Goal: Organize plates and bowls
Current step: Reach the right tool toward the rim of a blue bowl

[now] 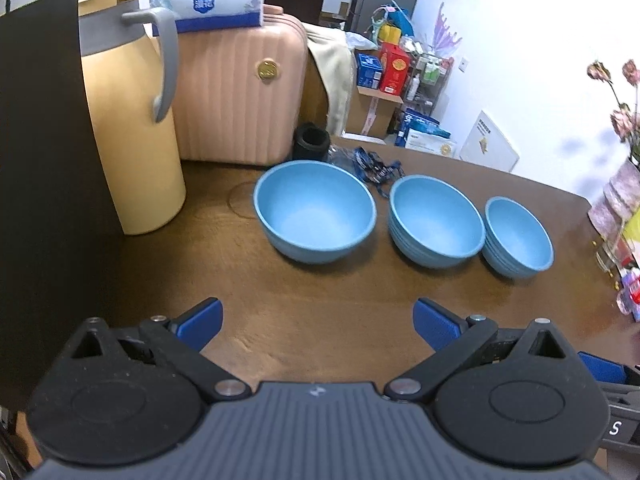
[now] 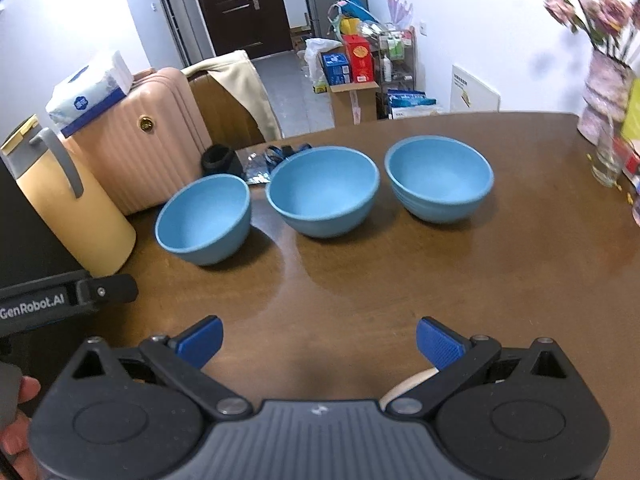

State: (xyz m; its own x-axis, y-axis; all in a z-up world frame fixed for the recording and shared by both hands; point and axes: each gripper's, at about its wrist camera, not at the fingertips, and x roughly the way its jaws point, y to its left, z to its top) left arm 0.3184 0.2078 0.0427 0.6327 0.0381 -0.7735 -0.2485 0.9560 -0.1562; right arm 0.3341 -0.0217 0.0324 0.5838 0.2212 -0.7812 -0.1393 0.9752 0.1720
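Three blue bowls stand in a row on the brown table (image 1: 320,328), upright and apart from one another: the left bowl (image 1: 316,210), the middle bowl (image 1: 436,220) and the right bowl (image 1: 518,236). In the left view the middle and right ones show ridged outer walls, possibly stacked rims; I cannot tell which.

One yellow jug (image 1: 132,120) stands left of the row, with one pink case (image 1: 240,92) behind it and one tissue pack (image 1: 216,0) on the case.

The left gripper (image 1: 318,322) and right gripper (image 2: 319,340) both hover over bare table short of the bowls, fingers spread wide and holding nothing.

Only the right view shows a door (image 2: 240,4), the flowers (image 2: 580,4) in full, a fingertip (image 2: 24,392) at the left edge and the left gripper's body. Only the left view shows a dark panel (image 1: 40,160) beside the jug.
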